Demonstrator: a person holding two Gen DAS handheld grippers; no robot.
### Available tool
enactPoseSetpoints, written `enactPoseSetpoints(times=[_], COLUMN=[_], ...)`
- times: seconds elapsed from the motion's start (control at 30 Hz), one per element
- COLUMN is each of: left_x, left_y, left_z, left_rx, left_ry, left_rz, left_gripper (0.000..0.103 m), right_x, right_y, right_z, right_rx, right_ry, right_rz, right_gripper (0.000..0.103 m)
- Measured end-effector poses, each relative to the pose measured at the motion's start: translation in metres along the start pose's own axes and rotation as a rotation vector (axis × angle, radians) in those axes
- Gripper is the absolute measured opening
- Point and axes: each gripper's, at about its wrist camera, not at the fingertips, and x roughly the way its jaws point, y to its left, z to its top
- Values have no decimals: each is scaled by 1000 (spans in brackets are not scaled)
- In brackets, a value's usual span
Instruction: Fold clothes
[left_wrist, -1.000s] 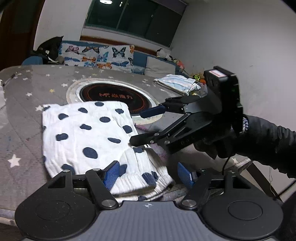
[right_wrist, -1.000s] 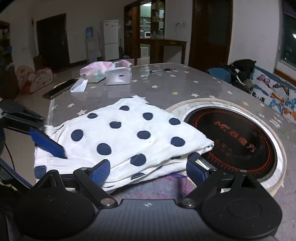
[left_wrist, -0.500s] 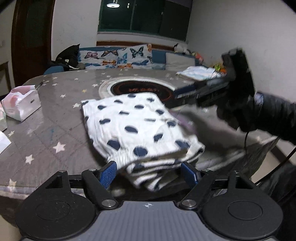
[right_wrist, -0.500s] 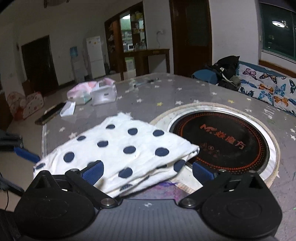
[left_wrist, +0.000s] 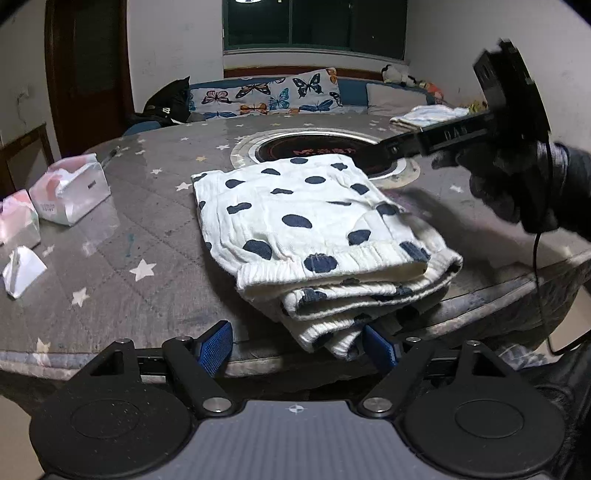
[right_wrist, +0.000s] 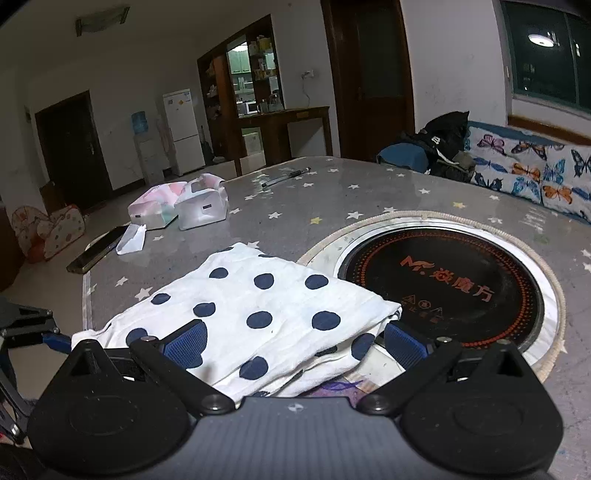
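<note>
A white garment with dark blue dots (left_wrist: 306, 221) lies folded in layers near the front edge of the grey star-print table (left_wrist: 140, 229). My left gripper (left_wrist: 297, 349) is open and empty, just off the table edge below the garment's ribbed hem. My right gripper (right_wrist: 293, 343) is open, its blue pads either side of the garment (right_wrist: 258, 314) without closing on it. In the left wrist view the right gripper's body (left_wrist: 480, 125) is raised above the table at the right, held by a black-gloved hand.
A round black induction cooktop (right_wrist: 447, 284) is set in the table beyond the garment. Tissue packs (left_wrist: 70, 192) and a crumpled tissue (left_wrist: 22, 271) lie at the left. A folded pale cloth (left_wrist: 428, 116) lies at the far right. A phone (right_wrist: 98, 249) and a pen (right_wrist: 286, 177) lie on the table.
Both grippers have drawn back from the garment. The left one moved off the table edge and down. The right one rose and pulled away. The garment stays folded.
</note>
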Motion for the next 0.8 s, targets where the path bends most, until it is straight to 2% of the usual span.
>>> enactPoseSetpoints(times=[0.23, 0.53, 0.8], left_x=[3, 20, 48], left_y=[18, 66, 98], left_z=[4, 21, 44], left_rx=[-40, -127, -142], left_ry=[-7, -23, -29], left_rz=[53, 166, 191], left_gripper=[81, 81, 81], right_x=[17, 46, 70], right_y=[-16, -32, -57], right_z=[8, 24, 29], right_rx=[77, 88, 171], right_ry=[23, 36, 74], right_rz=[15, -1, -8], right_gripper=[103, 103, 103])
